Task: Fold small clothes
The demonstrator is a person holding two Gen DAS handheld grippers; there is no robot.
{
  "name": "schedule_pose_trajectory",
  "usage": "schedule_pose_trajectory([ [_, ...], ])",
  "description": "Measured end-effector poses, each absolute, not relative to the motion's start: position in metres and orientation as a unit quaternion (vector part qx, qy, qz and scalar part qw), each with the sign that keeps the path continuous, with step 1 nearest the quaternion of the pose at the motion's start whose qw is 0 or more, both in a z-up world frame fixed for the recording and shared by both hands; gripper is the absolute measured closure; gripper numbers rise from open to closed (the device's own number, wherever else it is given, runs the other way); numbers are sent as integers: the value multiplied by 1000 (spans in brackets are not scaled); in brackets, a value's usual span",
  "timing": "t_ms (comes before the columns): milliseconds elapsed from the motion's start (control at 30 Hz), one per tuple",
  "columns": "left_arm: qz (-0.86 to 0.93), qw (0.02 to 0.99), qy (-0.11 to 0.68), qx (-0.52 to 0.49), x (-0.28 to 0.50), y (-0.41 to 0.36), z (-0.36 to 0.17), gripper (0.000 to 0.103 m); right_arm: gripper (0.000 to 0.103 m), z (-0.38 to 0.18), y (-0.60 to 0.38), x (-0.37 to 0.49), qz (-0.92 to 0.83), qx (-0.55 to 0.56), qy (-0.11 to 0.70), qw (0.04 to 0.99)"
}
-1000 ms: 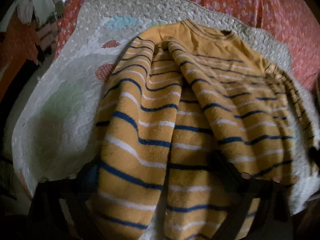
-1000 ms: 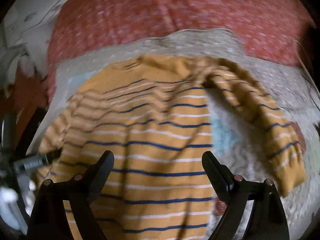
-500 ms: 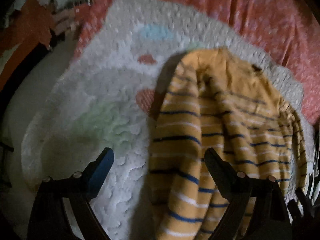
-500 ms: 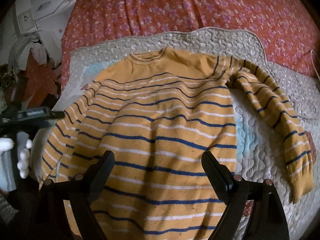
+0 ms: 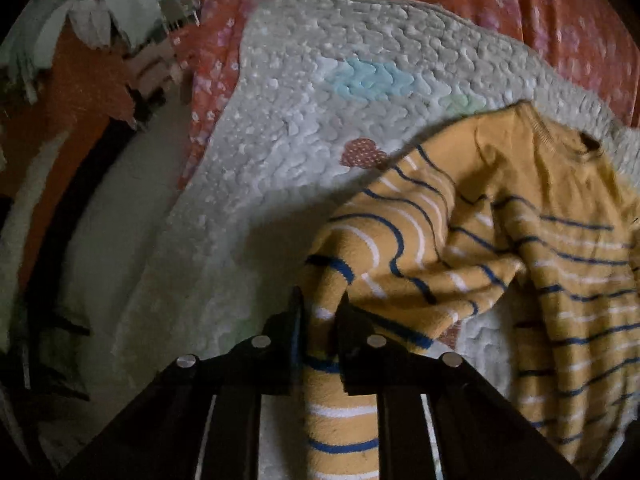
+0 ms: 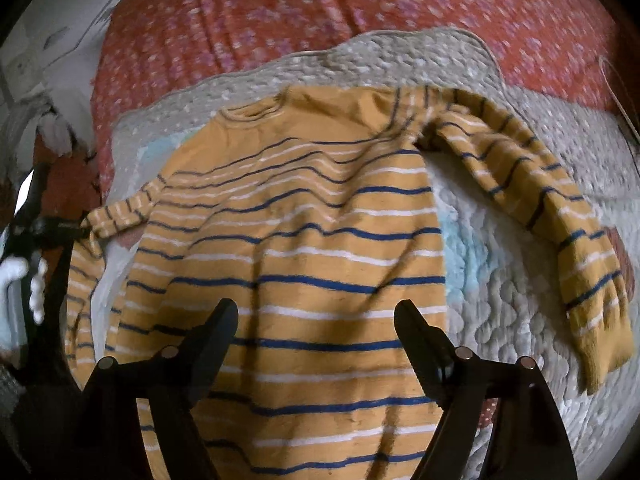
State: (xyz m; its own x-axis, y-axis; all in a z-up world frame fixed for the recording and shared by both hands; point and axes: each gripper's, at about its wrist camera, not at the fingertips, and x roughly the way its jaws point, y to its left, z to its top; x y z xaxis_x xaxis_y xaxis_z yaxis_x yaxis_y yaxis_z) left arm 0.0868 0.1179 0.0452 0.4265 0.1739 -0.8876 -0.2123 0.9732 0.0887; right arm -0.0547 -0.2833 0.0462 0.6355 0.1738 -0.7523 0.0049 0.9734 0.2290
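Observation:
A yellow sweater [image 6: 300, 240] with blue and white stripes lies face up on a pale quilt [image 6: 500, 320]. Its right sleeve [image 6: 540, 208] stretches out to the right. My left gripper [image 5: 320, 298] is closing, and its jaws pinch the left sleeve [image 5: 380, 248], which bunches up from the body [image 5: 560, 240]. In the right wrist view that sleeve [image 6: 116, 212] is drawn left toward the left gripper [image 6: 48, 228]. My right gripper [image 6: 316, 308] hovers over the lower body of the sweater. Its jaws are wide and closing a little, with no fabric pinched between them.
The quilt [image 5: 280, 128] lies on a red floral bedspread [image 6: 320, 12]. A white-gloved hand [image 6: 20, 276] shows at the left edge. Beyond the bed's left side are dark floor and cluttered cloth [image 5: 80, 40].
My left gripper swung left off the sweater's body to the left sleeve and shut on it, pulling the sleeve outward. My right gripper stayed over the body, its jaws slightly narrower.

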Motion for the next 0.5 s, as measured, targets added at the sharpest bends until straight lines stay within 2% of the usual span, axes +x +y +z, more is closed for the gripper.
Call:
schedule_pose_trajectory([
  [133,78,853,512,-56,52,112,60,81,19,49,-300,-58,28,133,420,897],
  [300,-10,850,520,-83,-5,70,58,68,19,49,-327,-70,4,156,424,892],
  [500,-81,806,579,-91,-52,22,14,68,19,39,-361,-95,-29,181,453,872],
])
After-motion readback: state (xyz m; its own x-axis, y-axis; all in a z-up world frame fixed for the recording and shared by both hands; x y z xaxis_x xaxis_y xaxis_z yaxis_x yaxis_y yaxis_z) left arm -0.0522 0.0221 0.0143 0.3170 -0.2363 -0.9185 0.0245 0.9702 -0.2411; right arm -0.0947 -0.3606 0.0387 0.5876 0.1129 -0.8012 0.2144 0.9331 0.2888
